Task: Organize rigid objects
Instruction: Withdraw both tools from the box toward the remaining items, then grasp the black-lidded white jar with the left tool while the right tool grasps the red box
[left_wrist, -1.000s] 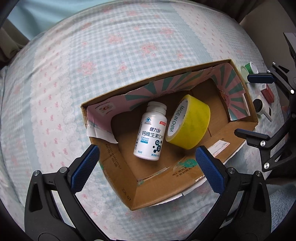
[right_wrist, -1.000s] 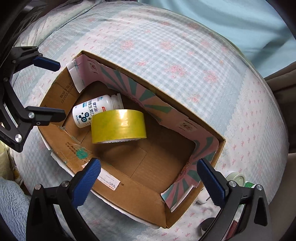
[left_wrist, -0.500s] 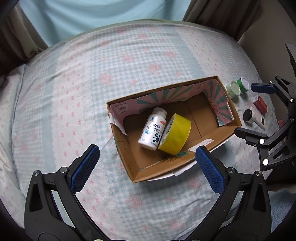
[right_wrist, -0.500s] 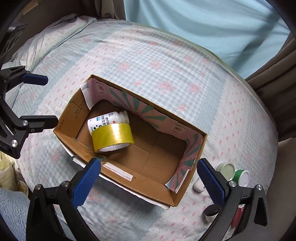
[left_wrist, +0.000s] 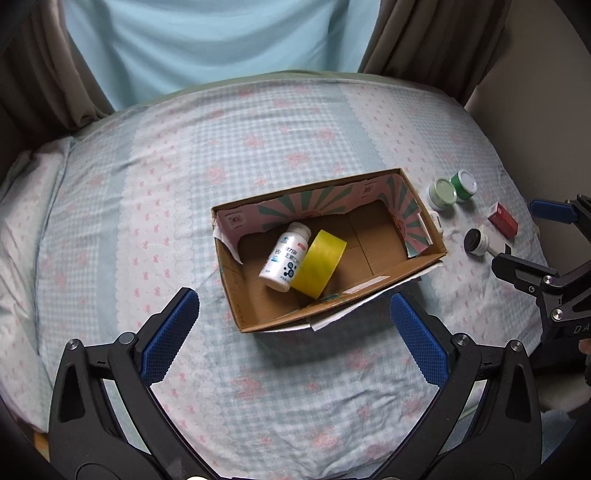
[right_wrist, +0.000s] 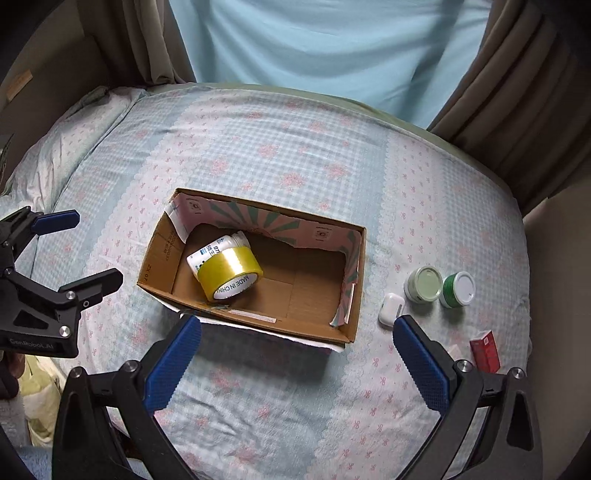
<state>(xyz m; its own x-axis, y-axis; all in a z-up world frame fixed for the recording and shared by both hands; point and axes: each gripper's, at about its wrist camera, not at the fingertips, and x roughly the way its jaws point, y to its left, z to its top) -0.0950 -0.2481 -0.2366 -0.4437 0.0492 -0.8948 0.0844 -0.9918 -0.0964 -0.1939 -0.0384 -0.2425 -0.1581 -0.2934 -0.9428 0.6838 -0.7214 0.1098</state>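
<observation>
Left wrist view looks down on a bed with a checked, flowered bedspread (left_wrist: 221, 155), where an open cardboard box (left_wrist: 255, 317) sits near the middle. Inside the box, toward its left end, a white pill bottle (left_wrist: 284, 256) lies on its side, and a roll of yellow tape (left_wrist: 319, 264) leans on edge against it, touching it. The rest of the box floor is bare cardboard. To the right of the box, on the bedspread, stand a pale green jar (left_wrist: 441, 192) and a dark green jar (left_wrist: 463, 184) side by side, just touching. A small white earbud case (right_wrist: 390, 308) lies just beside the box's right end, a red box (left_wrist: 503, 219) sits further right, and a small round black-and-white item (left_wrist: 477, 242) rests near it. The left gripper (left_wrist: 295, 339) hangs above the near side of the box with its jaws spread wide and nothing between them. The right gripper (right_wrist: 297, 360) is likewise held above the bedspread, jaws wide apart and empty.
</observation>
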